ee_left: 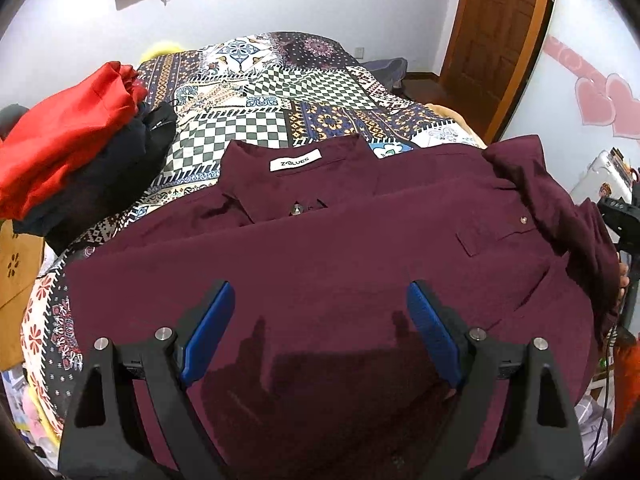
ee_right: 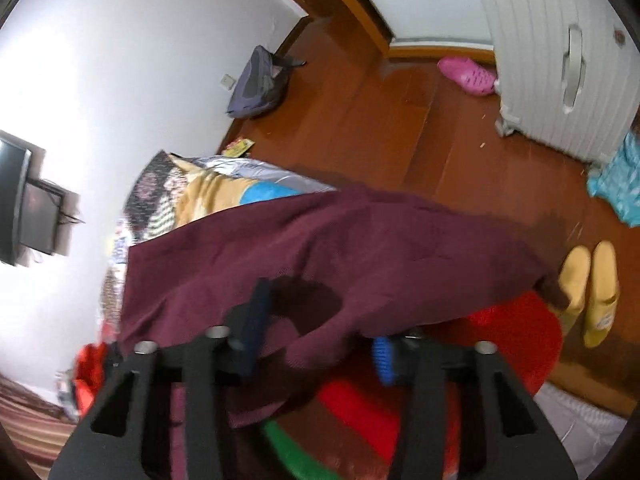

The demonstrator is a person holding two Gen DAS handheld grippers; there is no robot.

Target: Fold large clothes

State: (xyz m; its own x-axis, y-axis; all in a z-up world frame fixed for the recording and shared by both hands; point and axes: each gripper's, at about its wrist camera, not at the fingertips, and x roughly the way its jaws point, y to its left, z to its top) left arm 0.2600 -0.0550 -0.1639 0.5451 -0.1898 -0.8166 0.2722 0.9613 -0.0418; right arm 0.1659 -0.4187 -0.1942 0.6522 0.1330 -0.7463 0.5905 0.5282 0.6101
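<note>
A large maroon shirt (ee_left: 320, 240) with a white neck label lies spread on the bed, collar away from me. My left gripper (ee_left: 320, 312) is open just above the shirt's lower part, its blue pads wide apart and holding nothing. At the shirt's right edge the sleeve is bunched and lifted. In the right wrist view the same maroon cloth (ee_right: 320, 252) drapes over my right gripper (ee_right: 320, 344). Its jaws stand apart with cloth between and over them; the right finger is partly hidden. The image is blurred, so its grip is unclear.
A patchwork quilt (ee_left: 280, 92) covers the bed. Folded red and black clothes (ee_left: 80, 152) are stacked at its left. In the right wrist view I see wood floor, a red mat (ee_right: 520, 340), yellow slippers (ee_right: 588, 292), a pink shoe (ee_right: 468, 74), a backpack (ee_right: 260, 84) and a white wardrobe (ee_right: 560, 60).
</note>
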